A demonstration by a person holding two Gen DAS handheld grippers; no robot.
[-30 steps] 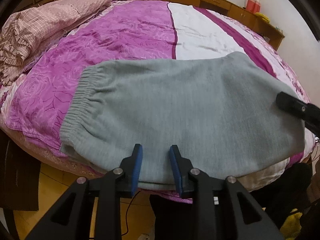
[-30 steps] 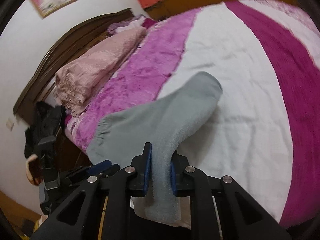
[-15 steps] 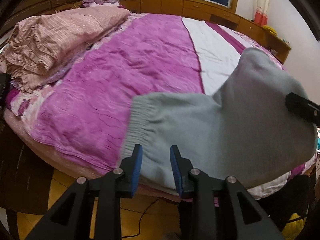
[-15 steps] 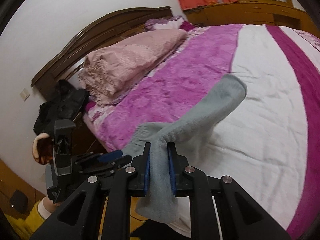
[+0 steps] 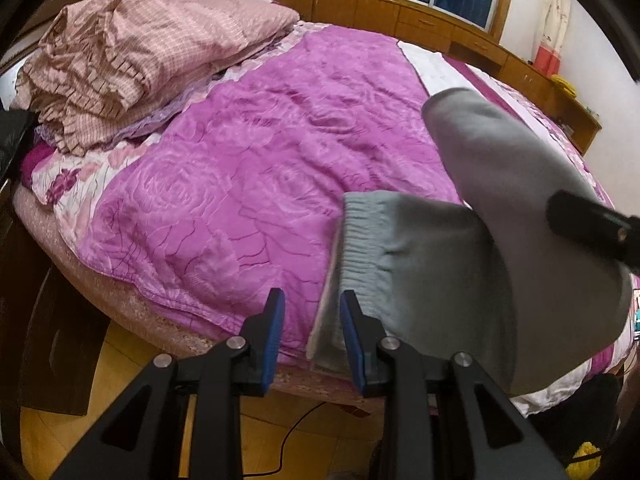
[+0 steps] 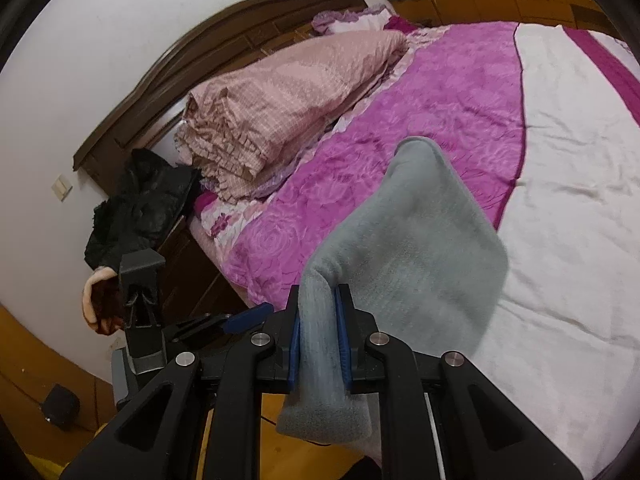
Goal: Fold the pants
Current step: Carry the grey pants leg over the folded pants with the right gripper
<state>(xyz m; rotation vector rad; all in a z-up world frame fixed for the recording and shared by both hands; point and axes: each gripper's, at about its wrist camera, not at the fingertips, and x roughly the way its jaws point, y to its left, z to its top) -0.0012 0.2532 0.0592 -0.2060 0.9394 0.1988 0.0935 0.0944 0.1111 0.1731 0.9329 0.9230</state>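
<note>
The pants (image 5: pixel 500 248) are motion-blurred at the waistband, and their right side runs out of the left wrist view. Whether the left hand-held gripper (image 5: pixel 312 336) pinches the hem cannot be told. The right hand-held gripper (image 6: pixel 319 340) hides the cloth between its fingers. The bed (image 6: pixel 560 200) is cut off at the edges.

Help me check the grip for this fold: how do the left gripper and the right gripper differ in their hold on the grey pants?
The right gripper is shut on the grey pants; the left gripper has its jaws apart, a gap beside the cloth. The right gripper holds a bunched end lifted above the bed; the left gripper sits at the waistband edge. Both have blue pads.
</note>
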